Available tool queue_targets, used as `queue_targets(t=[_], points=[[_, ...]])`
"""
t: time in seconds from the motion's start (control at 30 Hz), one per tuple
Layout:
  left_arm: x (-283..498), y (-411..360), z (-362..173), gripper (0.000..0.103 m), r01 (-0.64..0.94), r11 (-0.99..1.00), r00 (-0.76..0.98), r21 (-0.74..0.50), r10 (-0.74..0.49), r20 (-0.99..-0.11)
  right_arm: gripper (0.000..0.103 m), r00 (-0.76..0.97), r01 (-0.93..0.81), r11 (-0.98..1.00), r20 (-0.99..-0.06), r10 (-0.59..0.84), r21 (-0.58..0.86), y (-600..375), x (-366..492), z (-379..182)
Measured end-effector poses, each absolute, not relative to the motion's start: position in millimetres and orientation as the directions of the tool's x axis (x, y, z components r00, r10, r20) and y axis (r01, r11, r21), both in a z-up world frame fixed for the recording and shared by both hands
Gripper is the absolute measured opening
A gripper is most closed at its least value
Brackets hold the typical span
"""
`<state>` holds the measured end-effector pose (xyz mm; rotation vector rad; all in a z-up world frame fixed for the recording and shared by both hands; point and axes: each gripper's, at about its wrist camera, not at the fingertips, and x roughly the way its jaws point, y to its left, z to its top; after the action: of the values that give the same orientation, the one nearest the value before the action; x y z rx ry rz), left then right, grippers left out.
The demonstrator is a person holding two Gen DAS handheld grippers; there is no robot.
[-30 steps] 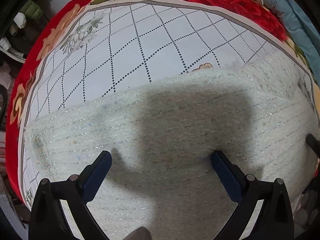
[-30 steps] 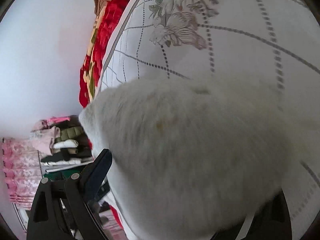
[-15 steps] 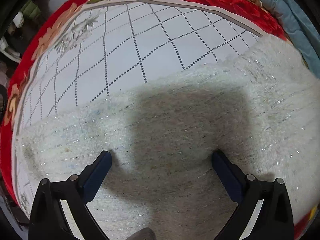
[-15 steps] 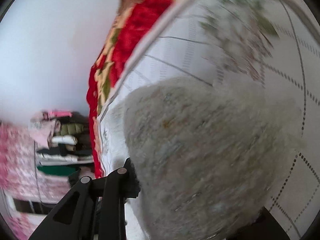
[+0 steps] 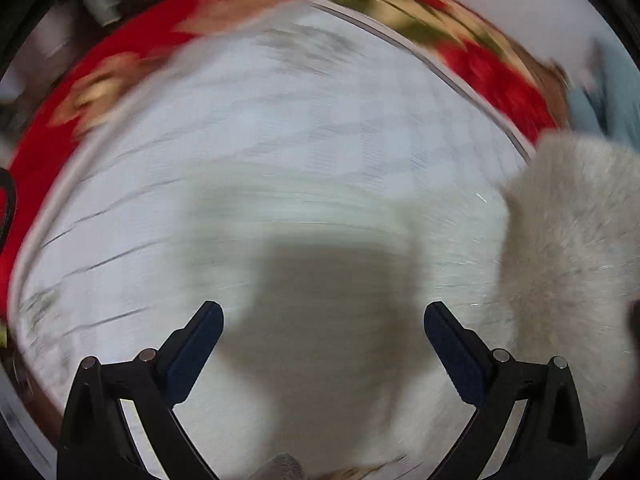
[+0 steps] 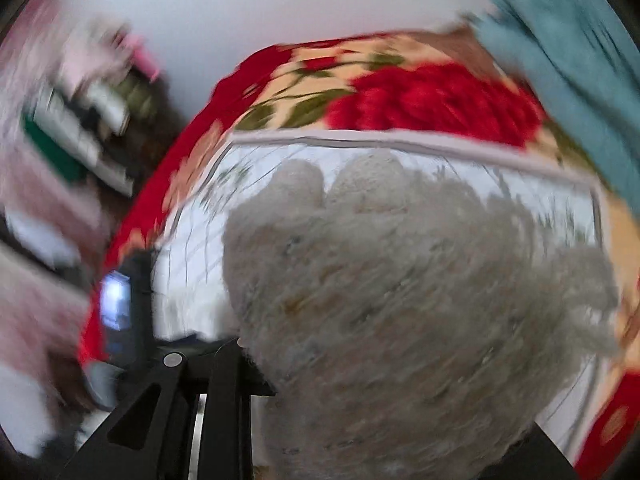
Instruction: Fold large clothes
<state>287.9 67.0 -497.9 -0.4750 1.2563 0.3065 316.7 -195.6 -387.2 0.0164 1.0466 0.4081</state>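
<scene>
Two grippers work over the bed (image 5: 320, 128): the right gripper (image 6: 360, 420), fingers clamped on a bunch of the fuzzy white sweater (image 6: 400, 300), hoists it while the left gripper (image 5: 323, 344) hovers fingers apart, so the fluffy knit could slip free or drape crooked.

Heavy motion blur, fisheye-warped edges

The left gripper (image 5: 323, 320) has two glossy black plastic arms, angular and braced with open triangular cut-outs, each carrying round silver screw heads near its upper edge. Its fingers (image 5: 196, 348) end in flat, dark navy rectangular pads with a matte rubbery look. The right gripper (image 6: 360, 392) shows the same black angular frame with a triangular cut-out and one round silver screw.
</scene>
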Motion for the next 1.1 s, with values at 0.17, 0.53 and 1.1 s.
queue_targets(t=[0.17,0.53,1.1], points=[[187.7,168.1,-456.2,0.103,-0.657,0.747,0.256,-0.096,0.101,-0.961,0.027,0.369,-0.585,0.807,-0.857,0.359,0.087,-80.0,268.8,-389.5],[95.5,253.1,-430.4,0.103,-0.822,0.564,0.234,-0.081,0.204,-0.951,0.06,-0.121,-0.754,0.573,-0.925,0.361,0.322,64.7,182.3,-497.0],[172.8,170.8,-578.3,0.103,-0.59,0.805,0.016,0.058,0.084,-0.996,0.081,-0.159,-0.198,0.835,-0.857,0.489,0.513,-157.2,303.1,-516.2]])
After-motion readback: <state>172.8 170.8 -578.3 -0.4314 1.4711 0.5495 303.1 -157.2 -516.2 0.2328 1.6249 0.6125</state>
